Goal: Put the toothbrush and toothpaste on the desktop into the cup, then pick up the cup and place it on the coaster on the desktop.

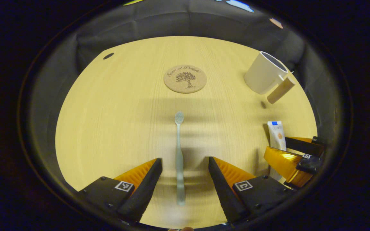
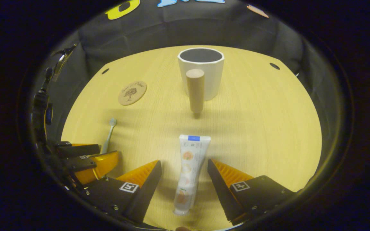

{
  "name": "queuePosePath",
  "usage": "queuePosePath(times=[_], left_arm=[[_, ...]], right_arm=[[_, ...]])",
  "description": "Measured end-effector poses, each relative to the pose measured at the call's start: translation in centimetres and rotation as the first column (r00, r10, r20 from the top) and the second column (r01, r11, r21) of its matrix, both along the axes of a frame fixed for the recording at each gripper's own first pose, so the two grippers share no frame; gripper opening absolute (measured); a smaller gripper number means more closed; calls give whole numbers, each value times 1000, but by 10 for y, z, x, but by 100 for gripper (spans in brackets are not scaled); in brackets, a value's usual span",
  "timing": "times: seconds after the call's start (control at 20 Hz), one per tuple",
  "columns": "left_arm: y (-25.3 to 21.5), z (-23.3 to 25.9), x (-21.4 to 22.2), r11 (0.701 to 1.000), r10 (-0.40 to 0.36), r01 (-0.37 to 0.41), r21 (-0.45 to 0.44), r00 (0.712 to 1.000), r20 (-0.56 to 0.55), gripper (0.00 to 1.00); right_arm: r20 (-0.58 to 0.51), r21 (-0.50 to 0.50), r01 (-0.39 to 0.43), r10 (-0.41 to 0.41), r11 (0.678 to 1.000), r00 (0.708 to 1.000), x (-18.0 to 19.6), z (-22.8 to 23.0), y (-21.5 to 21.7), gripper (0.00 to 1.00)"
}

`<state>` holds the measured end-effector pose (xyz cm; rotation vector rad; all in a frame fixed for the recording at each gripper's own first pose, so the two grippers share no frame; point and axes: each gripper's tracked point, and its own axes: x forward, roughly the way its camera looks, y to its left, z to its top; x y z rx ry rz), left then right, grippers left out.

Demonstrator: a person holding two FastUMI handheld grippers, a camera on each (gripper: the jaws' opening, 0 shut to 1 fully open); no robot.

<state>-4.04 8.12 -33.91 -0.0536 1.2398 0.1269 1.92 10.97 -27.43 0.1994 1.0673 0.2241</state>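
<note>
- The toothbrush (image 1: 179, 157) is seen lying flat on the wooden surface (image 1: 114, 112), head pointing away, its handle running between the fingers of the left hand-held gripper (image 1: 185, 170)
- The left hand-held gripper is held wide, low over the surface, its fingers apart from the handle on both sides; nothing is held
- The toothbrush is judged light, thin and stiff; a grip across the mid-handle is advised, since the smooth plastic could slip or roll
- The toothpaste tube (image 2: 189, 170) lies flat between the spread fingers of the right hand-held gripper (image 2: 185, 171), crimped end away and cap nearest the camera; it is not touched
- The tube is judged soft and light; it is best taken across its body near the firmer cap end, with gentle pressure
- The white cup (image 2: 201, 72), with a wooden handle (image 2: 195, 89), stands upright beyond the tube, empty as far as can be seen
- The cork coaster (image 1: 185, 79) lies bare, well apart from the cup
</note>
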Motion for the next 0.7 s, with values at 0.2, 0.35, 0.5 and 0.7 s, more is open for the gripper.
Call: queuePosePath(times=[0.2, 0.35, 0.5, 0.7], left_arm=[[1, 0, 1, 1000, -4, 4, 20, 1000, -3, 95], [2, 0, 2, 1000, 12, -12, 26, 1000, 8, 83], [1, 0, 0, 999, 20, -20, 27, 1000, 7, 60], [4, 2, 2, 999, 13, -14, 35, 1000, 18, 42]], right_arm=[[2, -17, -5, 5, 1000, 1000, 4, -5, -1, 89], [-8, -30, -5, 5, 1000, 1000, 4, -7, -4, 73], [-13, -61, -18, 18, 998, 1000, 2, -11, -9, 58], [-19, -56, 1, -2, 998, 1000, 2, -10, -11, 45]])
